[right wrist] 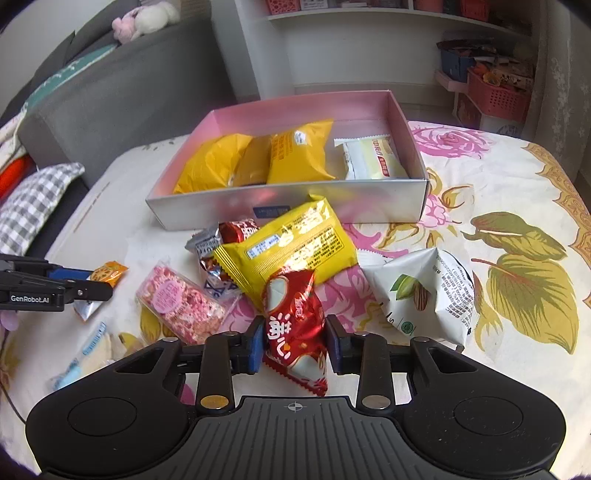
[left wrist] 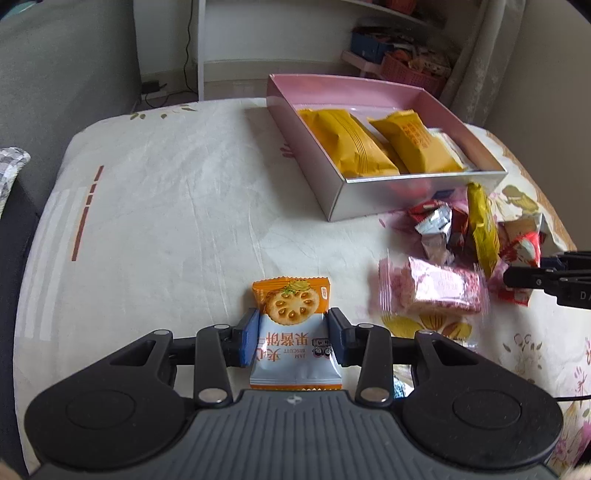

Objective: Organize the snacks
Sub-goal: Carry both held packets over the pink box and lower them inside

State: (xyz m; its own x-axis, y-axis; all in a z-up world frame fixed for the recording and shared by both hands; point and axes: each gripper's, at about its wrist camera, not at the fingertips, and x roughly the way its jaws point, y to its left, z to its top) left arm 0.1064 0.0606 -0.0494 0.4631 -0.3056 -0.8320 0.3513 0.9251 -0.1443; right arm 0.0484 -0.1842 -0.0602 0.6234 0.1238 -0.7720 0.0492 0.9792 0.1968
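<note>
"JAM BISCUIT" upside down on biscuit packet point(left wrist: 291, 332); "GenRobot.AI" on left gripper point(right wrist: 79, 286) side.

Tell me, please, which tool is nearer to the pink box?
Right. The right tool, gripping a red packet, sits just before the pink box; the left tool is farther off to its left.

A floral bedsheet point(right wrist: 517, 206) covers the surface — white with pink roses and olive leaves. A grey sofa point(right wrist: 122, 92) stands behind it, a checked cushion point(right wrist: 33, 206) beside, a plush toy point(right wrist: 147, 16) on top. White shelving point(right wrist: 369, 48) and a red plastic basket point(right wrist: 496, 96) — at the back.
</note>
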